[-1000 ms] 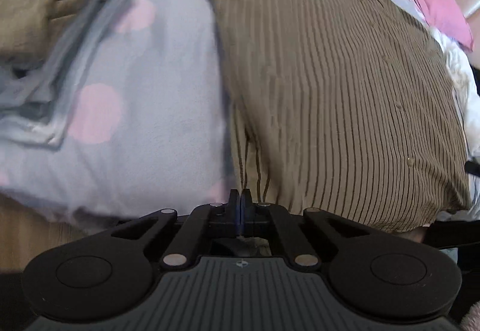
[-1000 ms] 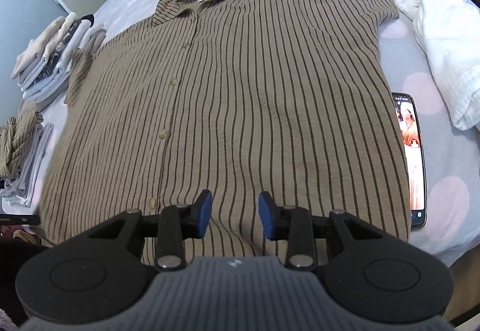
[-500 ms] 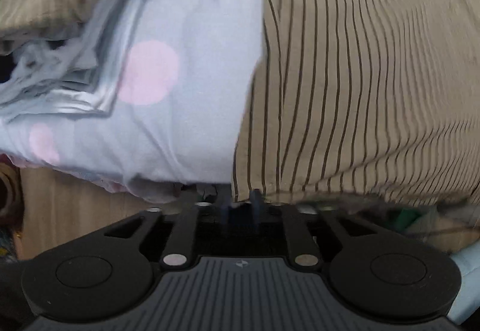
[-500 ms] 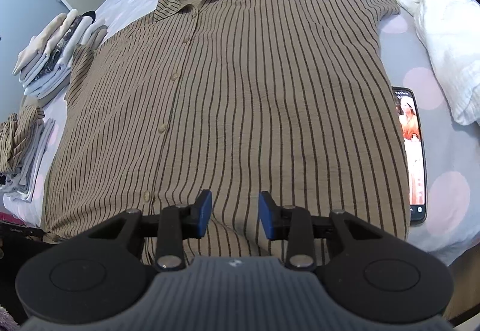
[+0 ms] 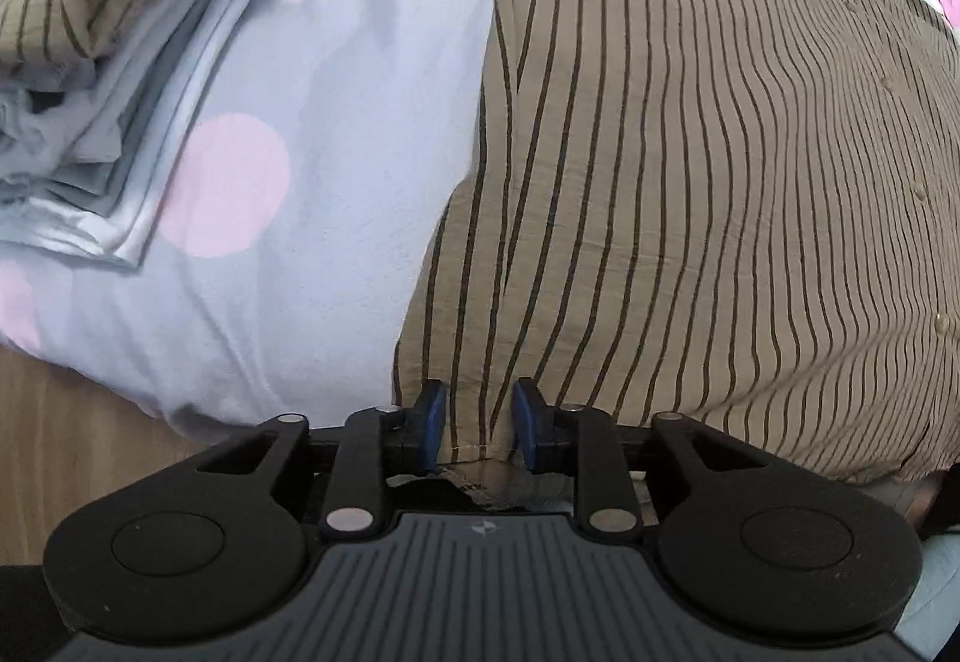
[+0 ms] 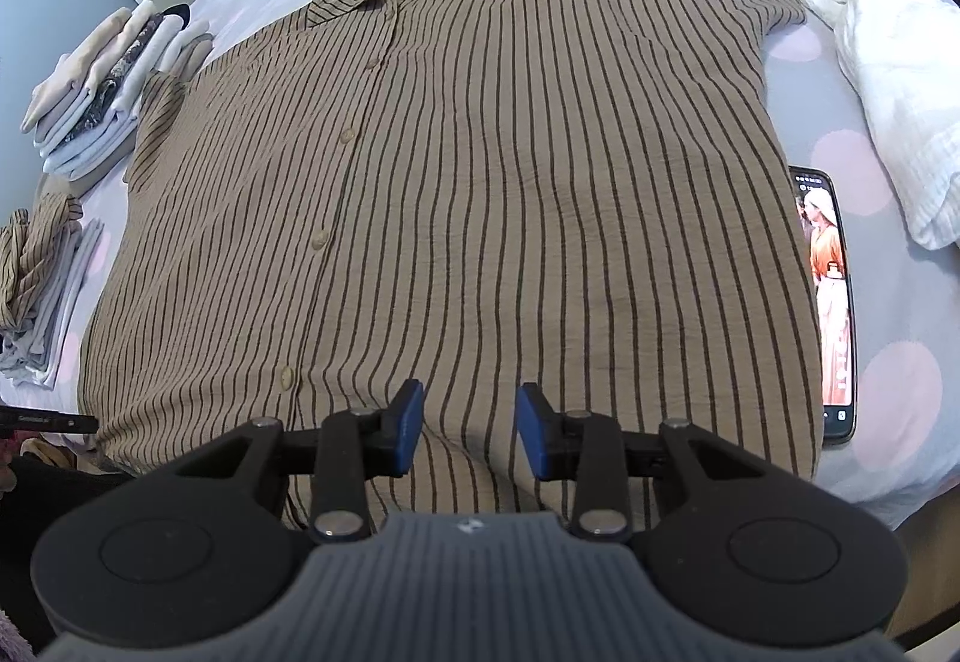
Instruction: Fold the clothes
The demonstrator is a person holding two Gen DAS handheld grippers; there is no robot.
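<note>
Striped shirt (image 6: 480,182): flat on bed (image 6: 900,302), buttoned, ahead of both fingers. Soft, light, likely slippery. Left gripper (image 5: 477,419) spread, hem corner between fingers, seemingly ungripped. Right gripper (image 6: 468,422) spread over hem. Grasp at hem corners.
</note>
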